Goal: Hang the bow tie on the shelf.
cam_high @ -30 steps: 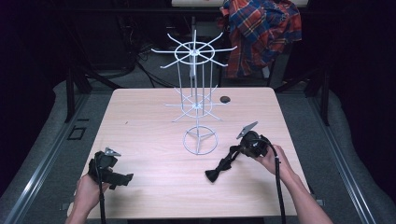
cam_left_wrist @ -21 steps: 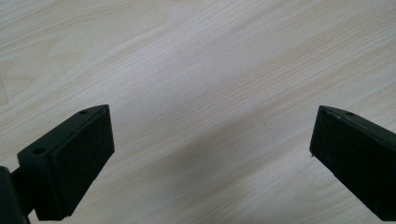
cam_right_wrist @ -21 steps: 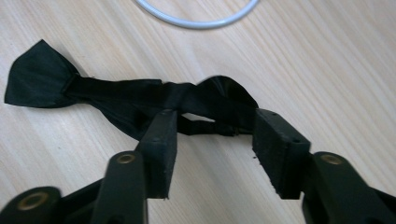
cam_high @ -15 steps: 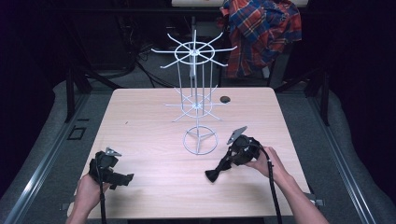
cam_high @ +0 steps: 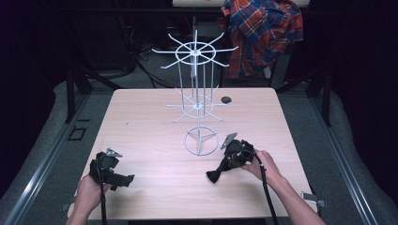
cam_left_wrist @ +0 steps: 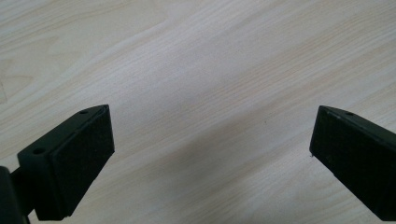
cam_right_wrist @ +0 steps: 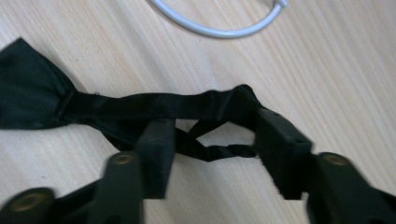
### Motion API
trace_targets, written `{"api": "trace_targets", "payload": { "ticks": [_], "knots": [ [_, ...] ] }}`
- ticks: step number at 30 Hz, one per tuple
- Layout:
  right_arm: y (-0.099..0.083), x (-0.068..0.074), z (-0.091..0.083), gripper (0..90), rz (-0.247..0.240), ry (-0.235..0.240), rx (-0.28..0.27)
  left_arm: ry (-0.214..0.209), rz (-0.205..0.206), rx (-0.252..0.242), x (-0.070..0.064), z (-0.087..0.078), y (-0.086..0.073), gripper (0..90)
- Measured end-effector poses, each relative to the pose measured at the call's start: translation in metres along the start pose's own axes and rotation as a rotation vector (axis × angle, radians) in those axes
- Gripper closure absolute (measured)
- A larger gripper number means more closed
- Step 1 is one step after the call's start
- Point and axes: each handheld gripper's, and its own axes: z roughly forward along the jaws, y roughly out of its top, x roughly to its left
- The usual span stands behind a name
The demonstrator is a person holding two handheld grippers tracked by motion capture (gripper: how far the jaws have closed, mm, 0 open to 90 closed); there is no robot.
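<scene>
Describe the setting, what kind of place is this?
Probably a lab or studio recording bench: a light wooden table ringed by dark surroundings, a white wire spinner display rack standing on it, and a red plaid shirt hung behind.

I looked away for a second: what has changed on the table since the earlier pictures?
The right gripper has slid left along the table, toward the wire rack's ring base, and the black bow tie has moved with it; its jaws straddle the tie's strap, not closed on it. The left gripper, open over bare table, the rack and the small dark object stayed put.
</scene>
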Motion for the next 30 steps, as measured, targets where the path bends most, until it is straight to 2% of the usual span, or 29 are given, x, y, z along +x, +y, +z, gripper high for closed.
{"api": "trace_targets", "payload": {
  "ticks": [1, 3, 4, 7, 9, 16, 19, 20, 23, 26, 27, 29, 30],
  "knots": [
    [0.000, 0.000, 0.000, 56.7, 0.017, 0.023, -0.016, 0.001, 0.000, -0.001, 0.000, 0.000, 0.000, 0.0],
    [-0.001, -0.001, -0.002, 66.0, 0.024, 0.029, -0.015, 0.002, 0.000, -0.003, 0.000, 0.000, 0.000, 0.0],
    [-0.001, -0.002, -0.001, 69.7, 0.039, 0.051, -0.028, 0.002, 0.001, -0.001, 0.000, 0.000, 0.000, 0.0],
    [-0.002, -0.003, 0.000, 76.0, 0.060, 0.055, -0.044, 0.002, 0.000, 0.001, 0.000, 0.000, 0.000, 0.0],
    [-0.003, -0.004, -0.002, 77.9, 0.077, 0.074, -0.065, 0.001, 0.001, 0.001, 0.000, 0.000, 0.000, 0.0],
    [-0.001, -0.008, -0.009, 73.5, 0.119, 0.101, -0.111, -0.002, -0.002, 0.003, 0.000, 0.001, 0.000, 0.0],
    [0.000, -0.008, -0.013, 71.0, 0.130, 0.104, -0.139, -0.002, -0.002, 0.004, 0.000, 0.001, 0.000, 0.0],
    [0.002, -0.006, -0.015, 70.6, 0.120, 0.094, -0.161, -0.001, -0.001, 0.004, 0.000, 0.000, 0.000, 0.0],
    [0.004, -0.004, -0.015, 66.6, 0.116, 0.091, -0.157, -0.002, -0.001, 0.003, 0.000, 0.001, 0.000, 0.0],
    [0.007, -0.003, -0.011, 66.0, 0.112, 0.068, -0.144, -0.001, 0.001, 0.004, -0.001, 0.001, 0.000, 0.0],
    [0.007, -0.005, -0.011, 65.4, 0.109, 0.068, -0.137, -0.001, 0.003, 0.005, -0.001, 0.001, 0.000, 0.0],
    [0.002, -0.016, -0.011, 64.1, 0.129, 0.030, -0.116, -0.002, 0.000, 0.015, 0.000, 0.002, -0.001, 0.0],
    [0.002, -0.016, -0.011, 64.1, 0.129, 0.030, -0.116, -0.002, 0.000, 0.015, 0.000, 0.002, -0.001, 0.0]
  ]
}}
